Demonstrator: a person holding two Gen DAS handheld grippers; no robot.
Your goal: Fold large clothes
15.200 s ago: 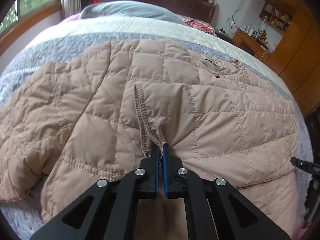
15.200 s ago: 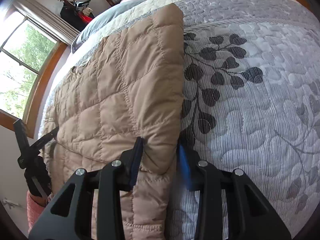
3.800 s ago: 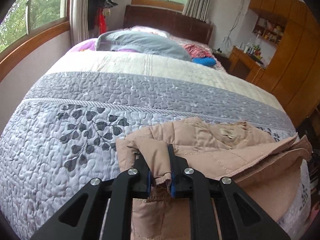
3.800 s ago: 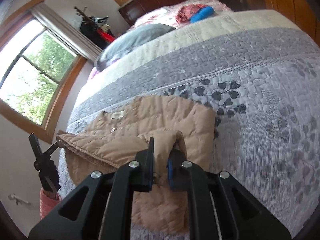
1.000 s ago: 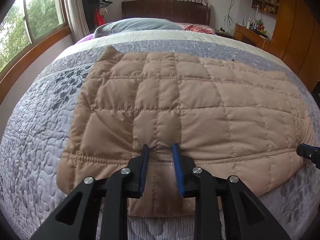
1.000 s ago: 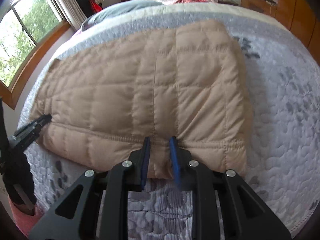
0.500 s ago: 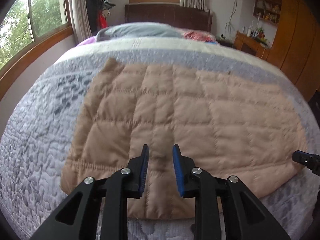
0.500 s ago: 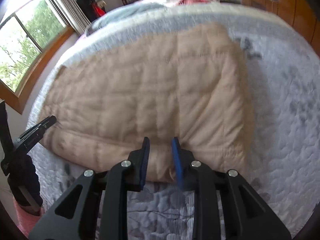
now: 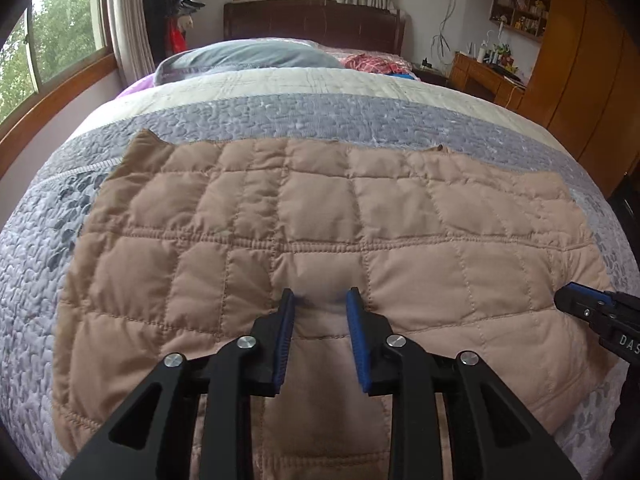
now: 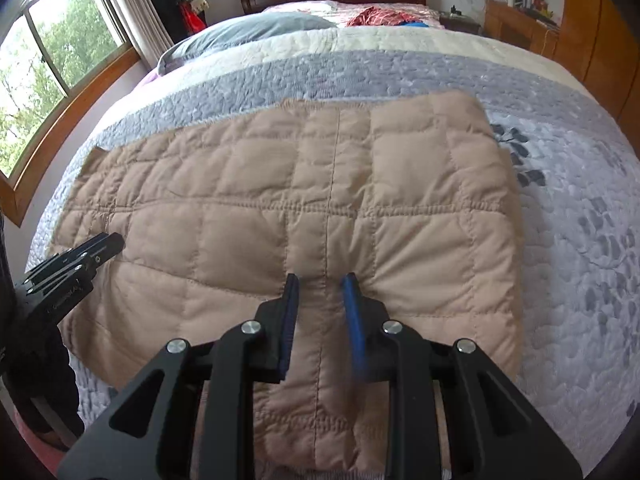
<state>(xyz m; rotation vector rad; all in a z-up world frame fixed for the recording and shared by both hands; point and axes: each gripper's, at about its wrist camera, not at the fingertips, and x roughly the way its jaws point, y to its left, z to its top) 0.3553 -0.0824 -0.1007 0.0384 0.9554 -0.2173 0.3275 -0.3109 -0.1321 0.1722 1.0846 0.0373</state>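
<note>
My left gripper sits nearest in its own view, black arms and blue pads set a narrow way apart, with nothing between them; the tips hang over the near half of the jacket without gripping it. My right gripper is the same: jaws slightly parted, empty, poised over the jacket's near portion, a little in from its right end. Whether either pair of tips actually brushes the cloth I cannot tell, since the fisheye flattens the gap. The jacket is a tan quilted one, already folded into a wide flat rectangle on the bed, lying directly ahead of and beneath both grippers. Its long axis runs side to side across my body, so the short way points from me toward the headboard. My left hand covers the left-middle stretch and my right hand the right end, each about equally close to the near edge, so I judge any further fold would bring one end across toward the other. Beyond the jacket the grey quilted bedspread continues to a cream band, then a grey pillow and the dark wooden headboard.
</note>
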